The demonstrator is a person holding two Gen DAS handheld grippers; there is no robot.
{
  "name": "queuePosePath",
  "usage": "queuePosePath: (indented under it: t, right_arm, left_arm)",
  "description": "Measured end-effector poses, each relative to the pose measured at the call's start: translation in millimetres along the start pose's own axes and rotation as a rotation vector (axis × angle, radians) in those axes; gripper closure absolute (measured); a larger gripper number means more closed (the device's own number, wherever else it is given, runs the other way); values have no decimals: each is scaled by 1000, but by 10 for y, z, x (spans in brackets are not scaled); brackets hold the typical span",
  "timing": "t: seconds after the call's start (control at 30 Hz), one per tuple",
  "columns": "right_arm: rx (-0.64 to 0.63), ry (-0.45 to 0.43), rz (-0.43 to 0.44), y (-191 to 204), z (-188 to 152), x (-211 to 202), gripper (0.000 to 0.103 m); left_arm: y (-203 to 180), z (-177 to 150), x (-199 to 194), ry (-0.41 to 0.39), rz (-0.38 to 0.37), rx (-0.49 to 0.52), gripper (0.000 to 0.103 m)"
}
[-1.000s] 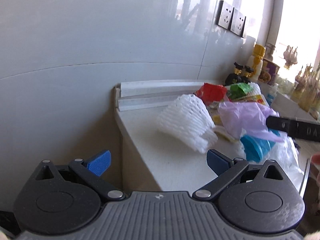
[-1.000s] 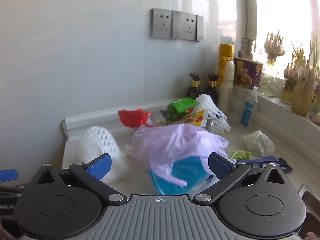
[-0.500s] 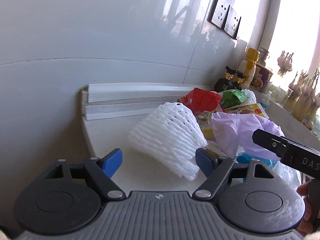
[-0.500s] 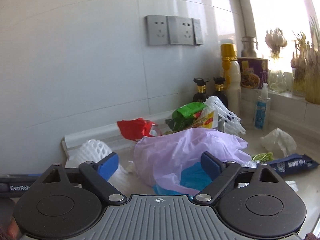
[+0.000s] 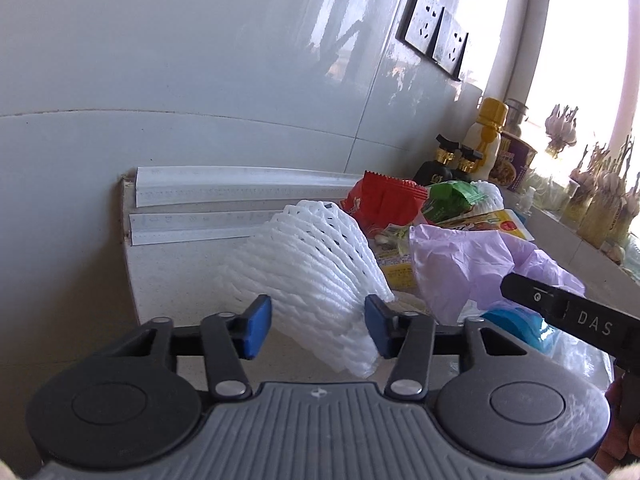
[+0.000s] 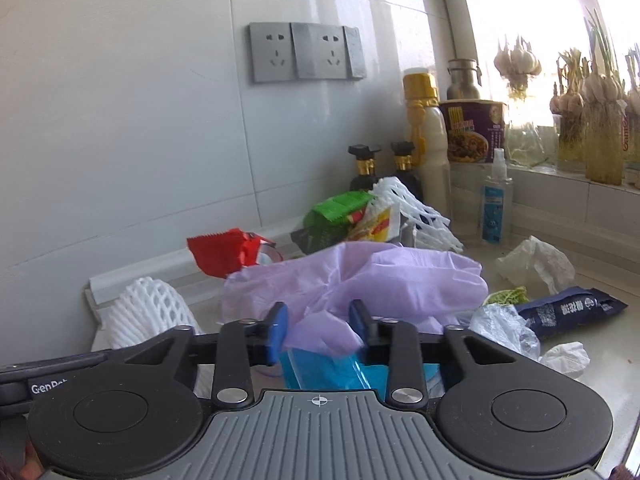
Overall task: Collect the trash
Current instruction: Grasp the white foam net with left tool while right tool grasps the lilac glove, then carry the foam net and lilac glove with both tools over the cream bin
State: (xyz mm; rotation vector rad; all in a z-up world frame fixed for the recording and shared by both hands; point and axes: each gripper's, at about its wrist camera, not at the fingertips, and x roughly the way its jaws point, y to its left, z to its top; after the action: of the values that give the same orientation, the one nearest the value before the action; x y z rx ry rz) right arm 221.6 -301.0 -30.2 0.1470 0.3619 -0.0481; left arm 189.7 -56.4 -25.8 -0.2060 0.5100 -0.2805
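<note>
The white foam net (image 5: pixel 320 276) lies between the closing jaws of the left gripper (image 5: pixel 318 326), not yet pinched; grip it gently, because foam squashes. The purple bag (image 6: pixel 360 280) bunches between the closing jaws of the right gripper (image 6: pixel 318 326); take a thick fold so that it cannot slip.

Blue bag (image 6: pixel 320 372) mostly hidden under purple bag (image 6: pixel 380 276).
</note>
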Motion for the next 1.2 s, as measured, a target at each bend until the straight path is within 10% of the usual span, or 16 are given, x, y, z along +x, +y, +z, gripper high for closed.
queuePosePath:
  t: [0.37,1.2]
  right_arm:
    - [0,-20,5,10,19,-47,99]
    - [58,-194,184,145,363,-603,101]
  left_arm:
    - [54,24,-47,-7,-5,-25,95]
    - [298,278,-630,-75,35,-5,97]
